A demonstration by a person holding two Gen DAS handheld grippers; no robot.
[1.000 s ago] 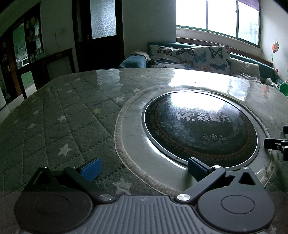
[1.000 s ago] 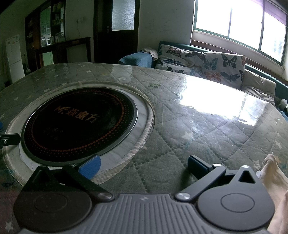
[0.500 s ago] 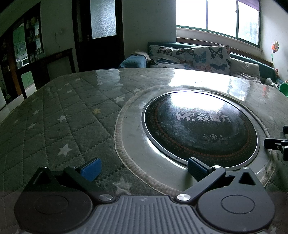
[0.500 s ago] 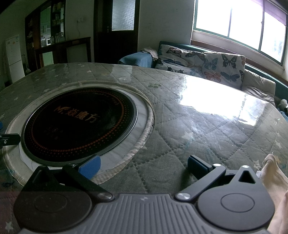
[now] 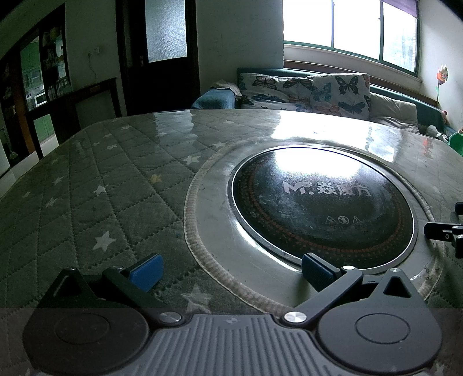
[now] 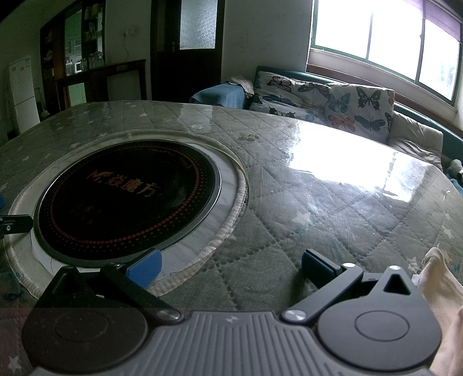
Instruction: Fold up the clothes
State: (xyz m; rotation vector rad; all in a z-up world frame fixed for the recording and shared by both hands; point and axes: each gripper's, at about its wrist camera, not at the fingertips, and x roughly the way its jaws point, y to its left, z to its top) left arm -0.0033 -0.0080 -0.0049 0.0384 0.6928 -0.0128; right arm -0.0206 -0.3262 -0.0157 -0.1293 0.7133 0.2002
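Spread wide and empty on both left gripper (image 5: 230, 270) and right gripper (image 6: 230, 267), low over quilted table (image 5: 110, 185). Cream garment (image 6: 437, 277), crumpled, at near right edge, just beside right gripper.

1. A round hob (image 5: 322, 208) is set into the table (image 5: 95, 185); it is seen right of centre in the left wrist view and left of centre (image 6: 127, 199) in the right wrist view.
2. A quilted cover (image 6: 332, 208) is spread over the table around the hob.
3. A sofa (image 5: 312, 92) is placed behind the table, at upper right, below a window (image 5: 356, 27).
4. A door (image 5: 162, 52) is found at upper centre-left.
5. A cloth (image 6: 437, 277) is seen at the lower right edge of the right wrist view.
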